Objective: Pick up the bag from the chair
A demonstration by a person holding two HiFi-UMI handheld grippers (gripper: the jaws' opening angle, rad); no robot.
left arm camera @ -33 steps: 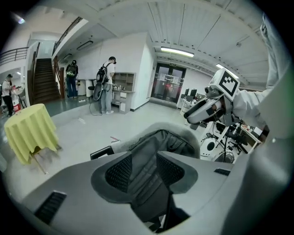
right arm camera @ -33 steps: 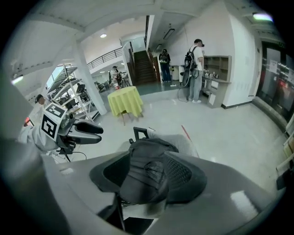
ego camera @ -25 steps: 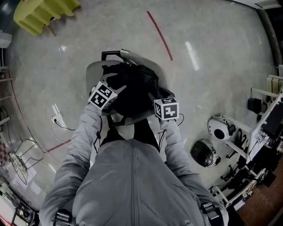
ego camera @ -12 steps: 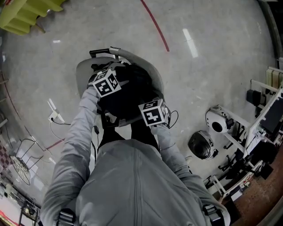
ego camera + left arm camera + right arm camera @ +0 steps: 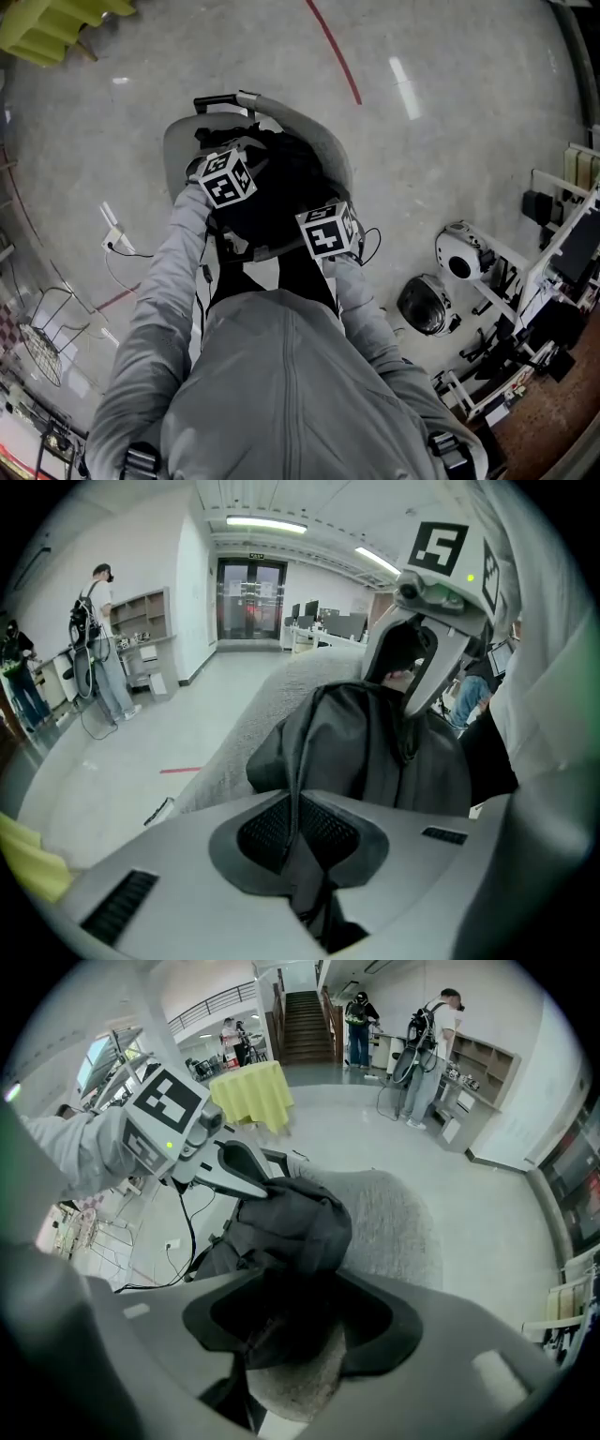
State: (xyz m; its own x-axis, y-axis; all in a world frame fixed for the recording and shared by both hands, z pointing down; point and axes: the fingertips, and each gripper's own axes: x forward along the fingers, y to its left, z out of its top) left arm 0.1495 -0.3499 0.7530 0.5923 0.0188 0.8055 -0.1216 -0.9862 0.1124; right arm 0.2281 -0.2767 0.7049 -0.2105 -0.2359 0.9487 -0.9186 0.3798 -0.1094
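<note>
Left gripper (image 5: 298, 808): pads squeezed nearly together on a thin fold of the black fabric bag (image 5: 375, 747), having just been closing on it. Right gripper (image 5: 300, 1321): jaws stand wide (they've just been opening a bit) with the bag's near bulk sitting between them, and I can't see the pads actually pinching it. You only get that from the gripper views. The head view just shows the two marker cubes (image 5: 228, 178) over the bag, with the jaws hidden underneath. What the head view does give: the bag lies on the seat of the grey rounded shell chair (image 5: 330, 141), on the pale polished floor (image 5: 450, 169), with the person's grey jacket (image 5: 281, 394) leaning over it.
</note>
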